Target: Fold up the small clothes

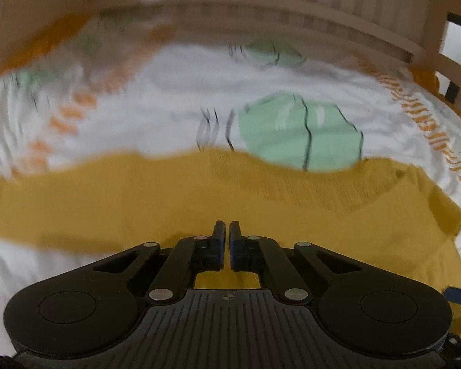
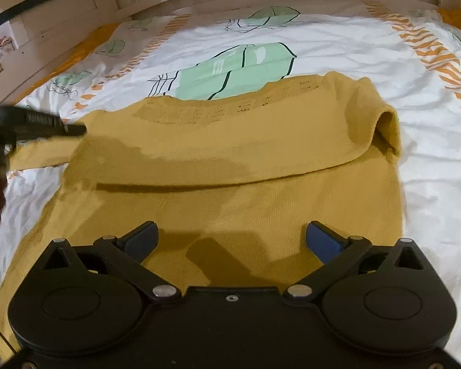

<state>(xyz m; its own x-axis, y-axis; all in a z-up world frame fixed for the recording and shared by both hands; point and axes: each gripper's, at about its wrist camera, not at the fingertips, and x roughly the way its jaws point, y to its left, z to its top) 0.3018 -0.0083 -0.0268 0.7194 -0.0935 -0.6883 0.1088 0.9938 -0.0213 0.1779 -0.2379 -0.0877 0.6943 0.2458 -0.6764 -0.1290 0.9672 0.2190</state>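
1. Spread on the patterned bedsheet, the mustard shirt lies with its far part doubled over toward the near hem.
2. Right gripper hangs above the near hem with its jaws spread wide, nothing between them.
3. Left gripper has its jaws pressed together; whether cloth is pinched cannot be told.
4. Best next: flatten the right-hand roll, then align edges before creasing.
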